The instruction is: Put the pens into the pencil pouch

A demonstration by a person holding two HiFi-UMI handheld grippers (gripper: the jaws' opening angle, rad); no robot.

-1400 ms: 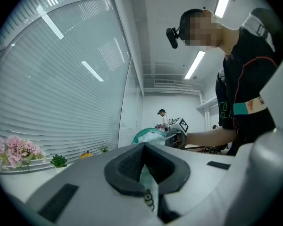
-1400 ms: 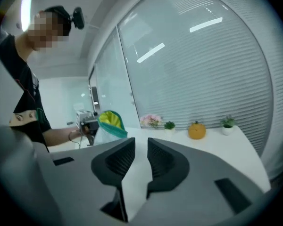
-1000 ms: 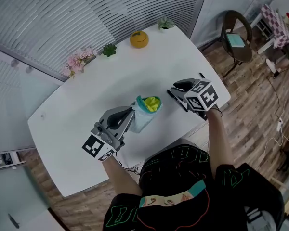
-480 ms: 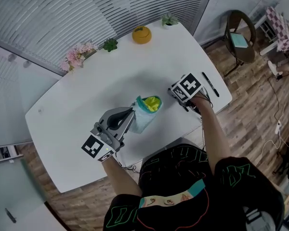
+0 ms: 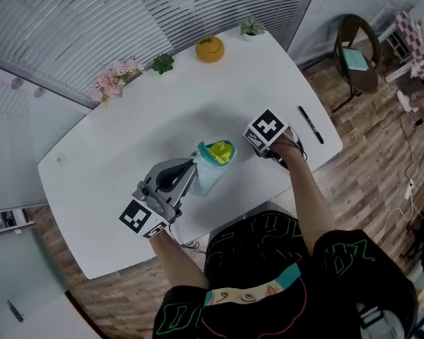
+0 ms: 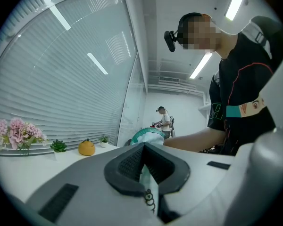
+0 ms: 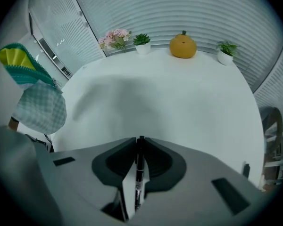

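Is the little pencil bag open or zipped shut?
Open. The pale checked fabric pouch has its teal-edged mouth gaping wide, and the yellow lining inside shows in the head view.

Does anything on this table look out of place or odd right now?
Nothing is spilled or damaged. One black pen lies loose near the table's right-hand edge, apart from the pencil pouch gripped by the left tool.

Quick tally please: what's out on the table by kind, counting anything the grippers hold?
pens: 2
pouch: 1
green potted plants: 2
pink flowers: 1
orange ornament: 1
total: 7
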